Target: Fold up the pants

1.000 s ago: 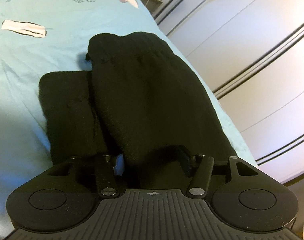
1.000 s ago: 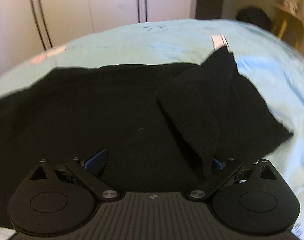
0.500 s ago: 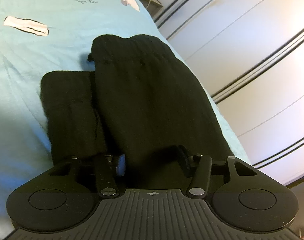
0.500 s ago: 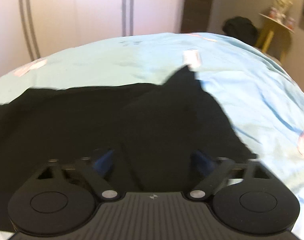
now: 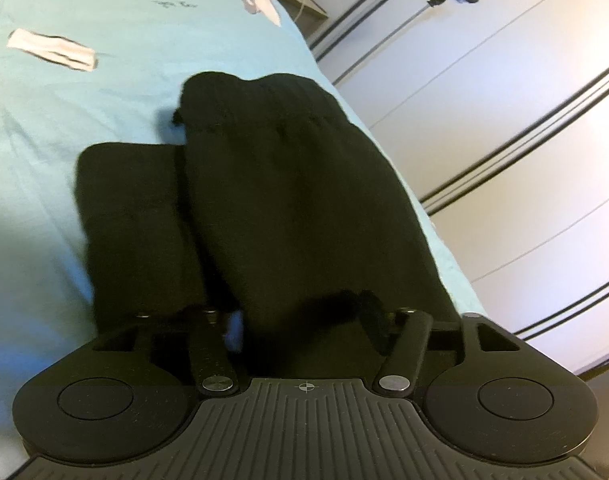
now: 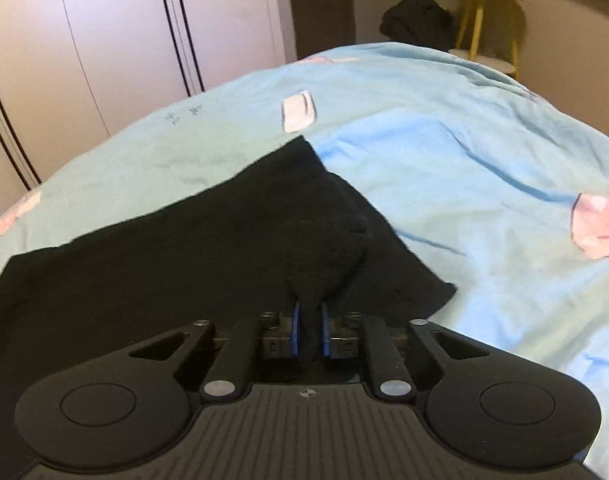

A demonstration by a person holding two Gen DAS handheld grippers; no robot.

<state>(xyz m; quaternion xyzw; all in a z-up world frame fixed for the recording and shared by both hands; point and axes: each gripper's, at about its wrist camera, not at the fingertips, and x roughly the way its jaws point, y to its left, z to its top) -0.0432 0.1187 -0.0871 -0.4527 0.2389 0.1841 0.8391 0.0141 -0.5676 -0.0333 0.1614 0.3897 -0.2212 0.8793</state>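
Black pants (image 5: 288, 184) lie on a light blue bedsheet (image 5: 64, 112), partly folded, with one layer on top and a second panel (image 5: 132, 216) beside it at the left. My left gripper (image 5: 304, 320) is open, its fingers spread over the near end of the pants. In the right wrist view the pants (image 6: 184, 248) stretch left across the bed. My right gripper (image 6: 308, 328) is shut on a bunched fold of the black cloth, pinched between the blue pads (image 6: 295, 330).
A white patch (image 5: 52, 50) is printed on the sheet beyond the pants; it also shows in the right wrist view (image 6: 298, 112). White wardrobe doors (image 5: 504, 120) stand close beside the bed. A yellow side table (image 6: 488, 20) and a dark bundle (image 6: 416, 20) stand past the bed.
My right gripper has closed from wide open onto a fold of the pants and swung toward the pants' corner. My left gripper stays open and has hardly moved.
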